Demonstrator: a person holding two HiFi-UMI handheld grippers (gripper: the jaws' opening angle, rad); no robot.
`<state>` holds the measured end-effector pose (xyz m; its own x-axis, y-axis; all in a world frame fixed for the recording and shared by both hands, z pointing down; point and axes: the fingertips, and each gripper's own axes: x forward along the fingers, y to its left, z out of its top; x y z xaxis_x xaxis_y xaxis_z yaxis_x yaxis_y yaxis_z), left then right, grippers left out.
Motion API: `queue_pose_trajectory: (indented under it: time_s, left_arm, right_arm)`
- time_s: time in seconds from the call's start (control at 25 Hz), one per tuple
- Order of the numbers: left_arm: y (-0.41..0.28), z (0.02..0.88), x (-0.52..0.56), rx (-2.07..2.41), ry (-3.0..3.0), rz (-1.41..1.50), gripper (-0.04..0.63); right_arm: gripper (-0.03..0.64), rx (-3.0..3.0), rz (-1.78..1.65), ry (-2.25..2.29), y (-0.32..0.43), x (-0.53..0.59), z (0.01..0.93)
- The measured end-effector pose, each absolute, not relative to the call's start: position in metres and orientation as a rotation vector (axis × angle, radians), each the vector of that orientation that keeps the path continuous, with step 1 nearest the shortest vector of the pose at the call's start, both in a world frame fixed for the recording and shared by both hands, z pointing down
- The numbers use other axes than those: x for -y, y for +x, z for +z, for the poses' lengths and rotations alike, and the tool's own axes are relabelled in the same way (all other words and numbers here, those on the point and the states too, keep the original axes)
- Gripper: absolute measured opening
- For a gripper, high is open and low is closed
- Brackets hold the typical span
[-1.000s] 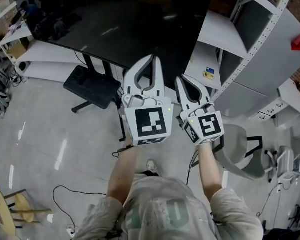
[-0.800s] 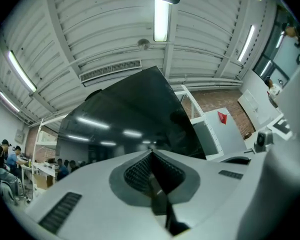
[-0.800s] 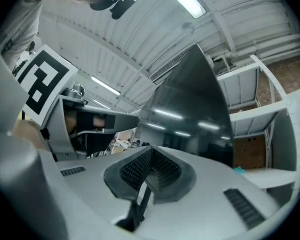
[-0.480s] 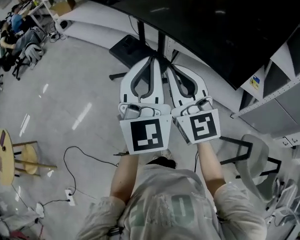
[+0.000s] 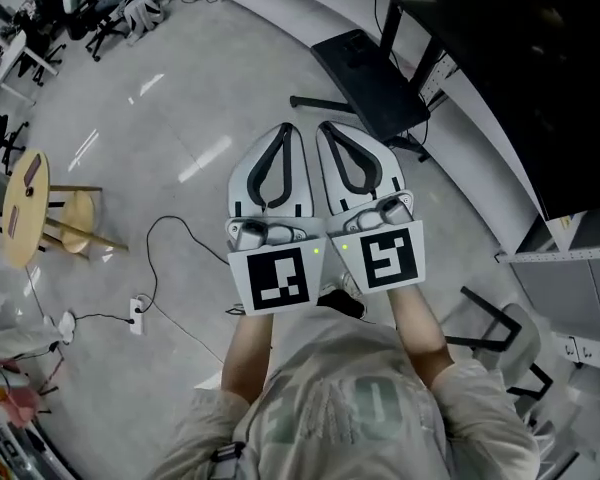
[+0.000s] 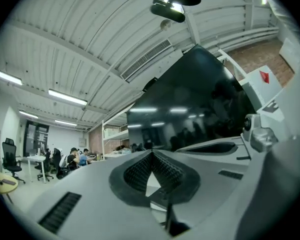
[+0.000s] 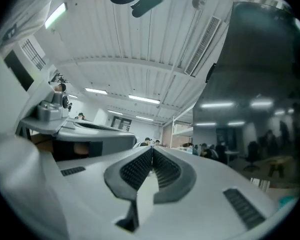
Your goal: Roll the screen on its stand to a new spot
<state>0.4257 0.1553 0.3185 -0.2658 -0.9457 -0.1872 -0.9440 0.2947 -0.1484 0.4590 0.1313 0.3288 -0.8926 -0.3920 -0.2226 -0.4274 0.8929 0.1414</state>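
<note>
Screen [image 5: 540, 68] is the big dark panel at far right in the head view, running out of the top right corner. Its stand [image 5: 372, 78] sits below it: a black flat base on the floor [image 5: 180, 98] and a dark post going up behind the panel. I can't make out the wheels.

My read on handling: a large panel, likely heavy and top-heavy on that post, with a fragile face. So no pushing on the dark front. Better to take it by the post or by the panel's edge frame, holding low so it rolls rather than tips. The smooth floor should let it roll easily, maybe too easily.

Left gripper [image 5: 284, 130] and right gripper [image 5: 326, 128] are side by side in front of me, near the base but touching neither it nor the screen. In both gripper views the ribbed pads meet, so both are closed and empty.

A cable [image 5: 170, 268] lies loose on the near-left floor, which is a snag risk. A round stool [image 5: 35, 203] stands at far left and grey shelving [image 5: 570, 258] at right.
</note>
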Motion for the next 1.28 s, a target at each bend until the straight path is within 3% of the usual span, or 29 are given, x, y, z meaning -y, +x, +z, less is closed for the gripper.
queue_pose_trajectory:
  time_s: [0.2, 1.28]
  left_arm:
    - [0.417, 0.341, -0.176, -2.418, -1.683, 0.025, 0.014]
    - [0.430, 0.355, -0.183, -2.437, -1.686, -0.001, 0.014]
  right_arm:
    - [0.021, -2.900, 0.153, -0.576, 0.454, -0.150, 0.348]
    - [0.020, -2.950, 0.230, -0.644, 0.477, -0.149, 0.365]
